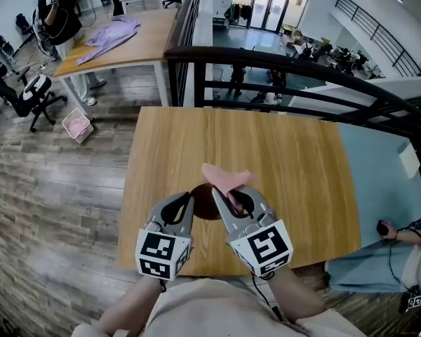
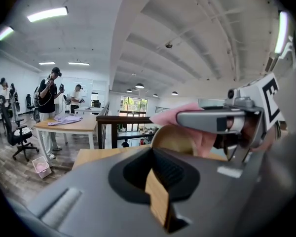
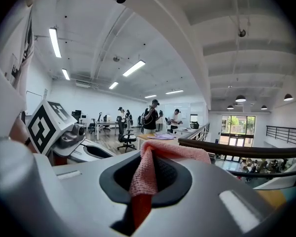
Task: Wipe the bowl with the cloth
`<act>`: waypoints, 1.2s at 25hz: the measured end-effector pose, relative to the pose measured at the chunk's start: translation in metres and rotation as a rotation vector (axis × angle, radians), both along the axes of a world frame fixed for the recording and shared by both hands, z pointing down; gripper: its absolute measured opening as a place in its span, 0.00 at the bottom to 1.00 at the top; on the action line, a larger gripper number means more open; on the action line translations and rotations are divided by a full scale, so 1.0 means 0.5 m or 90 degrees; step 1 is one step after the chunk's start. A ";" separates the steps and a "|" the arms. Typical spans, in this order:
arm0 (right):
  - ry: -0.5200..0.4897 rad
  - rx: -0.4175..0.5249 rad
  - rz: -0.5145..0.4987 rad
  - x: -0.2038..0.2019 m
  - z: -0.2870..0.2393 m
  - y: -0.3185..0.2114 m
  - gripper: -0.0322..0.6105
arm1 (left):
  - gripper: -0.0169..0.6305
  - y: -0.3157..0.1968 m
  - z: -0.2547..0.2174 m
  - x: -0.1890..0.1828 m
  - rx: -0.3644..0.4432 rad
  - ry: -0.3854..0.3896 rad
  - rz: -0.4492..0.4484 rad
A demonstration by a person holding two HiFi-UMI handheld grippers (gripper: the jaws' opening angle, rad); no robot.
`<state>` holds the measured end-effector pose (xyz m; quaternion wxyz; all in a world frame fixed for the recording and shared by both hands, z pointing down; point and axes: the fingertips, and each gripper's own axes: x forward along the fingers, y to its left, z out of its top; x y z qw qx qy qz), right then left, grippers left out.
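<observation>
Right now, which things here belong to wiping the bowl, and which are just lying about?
In the job: bowl, gripped by the left gripper; pink cloth, gripped by the right gripper.
Lying about: purple garment on the far table; pink basket; office chair.

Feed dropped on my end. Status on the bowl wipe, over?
Left gripper shut on brown wooden bowl, at its rim. Right gripper shut on pink knit cloth, at the bowl. Nothing blocking.

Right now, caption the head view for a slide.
Left gripper clamps the bowl, right gripper pinches the pink cloth, over a wooden table.
</observation>
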<state>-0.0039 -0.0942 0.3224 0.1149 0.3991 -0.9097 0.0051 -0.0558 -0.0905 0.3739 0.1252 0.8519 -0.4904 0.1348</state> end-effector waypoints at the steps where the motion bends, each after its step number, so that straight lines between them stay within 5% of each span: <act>1: 0.002 0.000 -0.002 -0.002 0.004 0.000 0.08 | 0.03 -0.001 0.004 0.002 -0.003 -0.001 0.002; 11: -0.037 -0.052 0.038 0.038 0.056 -0.065 0.08 | 0.03 -0.061 0.057 -0.020 -0.062 0.028 -0.019; 18: -0.036 -0.076 0.082 0.093 0.097 -0.157 0.08 | 0.04 -0.158 0.091 -0.046 -0.120 0.078 -0.049; 30: -0.007 -0.129 0.114 0.140 0.227 -0.297 0.08 | 0.04 -0.327 0.226 -0.059 -0.184 0.095 -0.088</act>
